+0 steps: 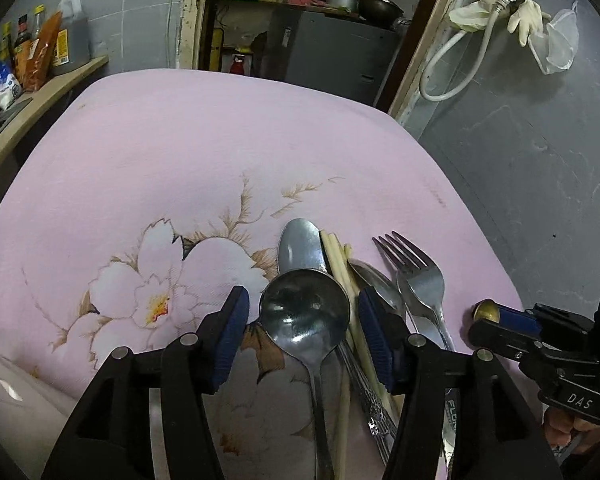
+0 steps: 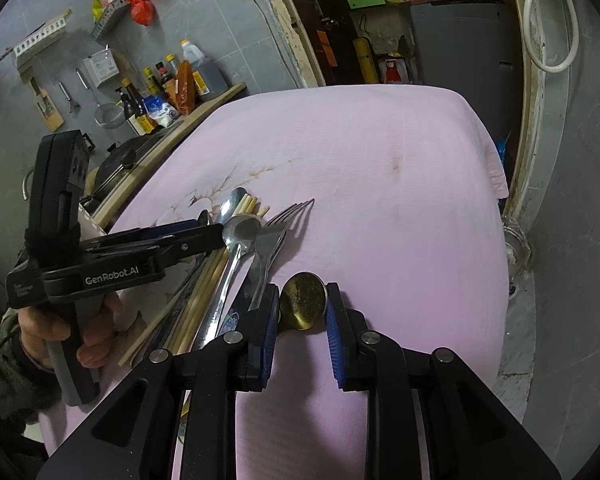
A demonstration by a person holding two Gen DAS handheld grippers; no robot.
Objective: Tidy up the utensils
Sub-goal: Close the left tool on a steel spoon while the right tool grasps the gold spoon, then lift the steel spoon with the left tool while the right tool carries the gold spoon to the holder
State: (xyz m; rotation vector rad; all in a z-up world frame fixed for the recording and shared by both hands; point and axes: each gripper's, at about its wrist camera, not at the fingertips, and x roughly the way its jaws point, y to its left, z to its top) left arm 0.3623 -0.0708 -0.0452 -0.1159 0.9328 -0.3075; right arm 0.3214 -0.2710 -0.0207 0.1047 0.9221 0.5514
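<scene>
Steel utensils lie bunched on a pink flowered cloth (image 1: 180, 168). In the left wrist view my left gripper (image 1: 302, 294) stands open around a round-bowled steel spoon (image 1: 304, 312), and its blue pads do not touch the bowl. Beside it lie another spoon (image 1: 296, 244), pale chopsticks (image 1: 338, 264), a small spoon (image 1: 374, 280) and stacked forks (image 1: 416, 276). My right gripper (image 2: 303, 292) is shut on a brass spoon (image 2: 304, 300), gripping the bowl's edges just right of the pile. The right wrist view also shows the forks (image 2: 284, 220), the chopsticks (image 2: 252, 202) and the left gripper (image 2: 204, 224) in a hand (image 2: 60, 328).
Sauce bottles (image 2: 168, 88) and packets crowd a wooden counter (image 1: 72, 76) along the table's left side. The cloth's right edge (image 2: 496, 184) drops off toward a grey floor. A doorway with shelves lies beyond the far edge. Gloves (image 1: 516, 12) and a hose hang on the right wall.
</scene>
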